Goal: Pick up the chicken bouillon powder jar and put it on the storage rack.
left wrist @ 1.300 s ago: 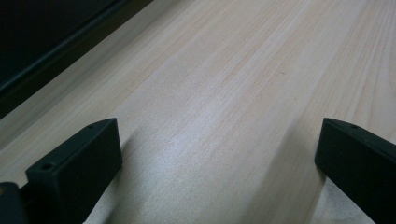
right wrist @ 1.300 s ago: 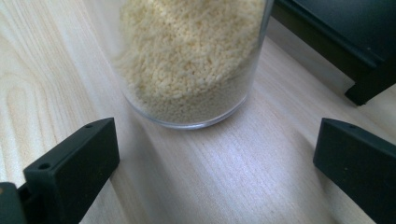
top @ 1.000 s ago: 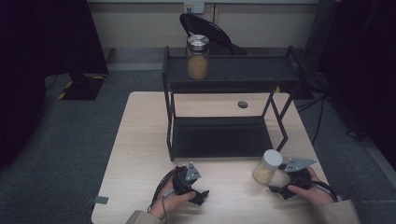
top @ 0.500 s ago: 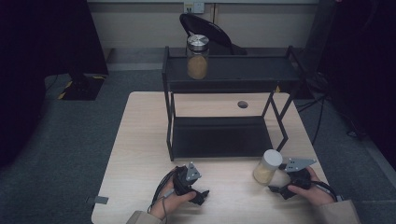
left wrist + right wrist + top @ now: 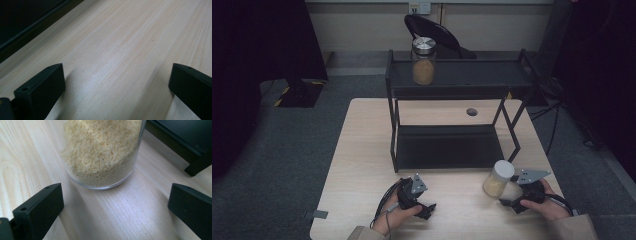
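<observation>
— What is the right gripper (image 5: 510, 203) doing?

— It sits low on the table (image 5: 362, 165), pointing at the near jar (image 5: 497, 178). Its jaws are wide apart, and the jar stands just ahead of them, not between them yet. In the right gripper view the jar (image 5: 102, 152) is full of small pale grains, and its base is flat on the wood.

— So how should it grab the jar?

— I think it should slide forward, straight and slow, until the glass is right between the jaws. Then squeeze on the round middle, not up at the white lid. Glass is slippery, so a crooked squeeze could tip it.

— And the left gripper (image 5: 426, 209)?

— It rests on the table too, well apart from the jar. In the left gripper view its jaws are wide apart with just bare wood between them.

— Where might the jar go?

— Maybe on the rack (image 5: 452, 80). Another jar (image 5: 423, 61) with a shiny lid stands on its top shelf. That's my guess.

— What is the room like?

— Dim. The table is pale wood with a small round hole (image 5: 471, 111) near the back. The floor (image 5: 277, 150) is grey carpet, and a dark chair (image 5: 432, 27) stands behind the rack.
</observation>
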`<state>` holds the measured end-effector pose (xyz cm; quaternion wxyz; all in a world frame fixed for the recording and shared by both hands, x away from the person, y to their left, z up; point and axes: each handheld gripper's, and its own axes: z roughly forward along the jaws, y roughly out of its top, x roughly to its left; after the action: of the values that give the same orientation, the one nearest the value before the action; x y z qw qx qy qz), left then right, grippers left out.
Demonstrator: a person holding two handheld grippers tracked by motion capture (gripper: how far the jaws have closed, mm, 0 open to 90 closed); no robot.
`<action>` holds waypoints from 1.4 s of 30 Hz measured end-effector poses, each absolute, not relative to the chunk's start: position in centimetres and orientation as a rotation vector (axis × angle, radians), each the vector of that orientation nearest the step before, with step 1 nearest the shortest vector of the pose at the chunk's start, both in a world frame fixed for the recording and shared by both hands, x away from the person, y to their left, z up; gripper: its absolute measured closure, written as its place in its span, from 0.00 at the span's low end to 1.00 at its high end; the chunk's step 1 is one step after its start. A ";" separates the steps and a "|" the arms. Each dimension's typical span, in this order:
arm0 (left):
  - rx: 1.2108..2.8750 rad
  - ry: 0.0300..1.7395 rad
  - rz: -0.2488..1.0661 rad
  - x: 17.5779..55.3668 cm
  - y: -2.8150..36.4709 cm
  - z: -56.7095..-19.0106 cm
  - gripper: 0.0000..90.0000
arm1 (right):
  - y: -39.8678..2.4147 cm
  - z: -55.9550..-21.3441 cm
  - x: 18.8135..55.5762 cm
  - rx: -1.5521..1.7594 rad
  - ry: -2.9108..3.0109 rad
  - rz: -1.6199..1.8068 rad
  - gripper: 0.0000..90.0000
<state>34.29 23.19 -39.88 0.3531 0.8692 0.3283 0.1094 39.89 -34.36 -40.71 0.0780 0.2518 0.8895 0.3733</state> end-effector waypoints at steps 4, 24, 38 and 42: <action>2.248 0.849 0.283 34.3 23.2 -39.9 0.00 | -34.3 -40.7 39.9 0.756 2.662 1.117 0.00; 2.248 0.850 0.283 34.3 23.2 -39.9 0.00 | -34.4 -40.6 40.0 0.777 2.672 1.138 0.00; 2.247 0.852 0.283 34.3 23.2 -39.9 0.00 | -34.2 -40.0 39.7 0.771 2.641 1.166 0.01; 2.247 0.852 0.284 34.3 23.2 -39.9 0.00 | -34.4 -39.8 39.6 0.776 2.613 1.210 0.01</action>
<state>34.27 23.16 -39.87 0.3530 0.8689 0.3292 0.1097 39.59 -34.37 -39.80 0.0795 0.2594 0.8734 0.4044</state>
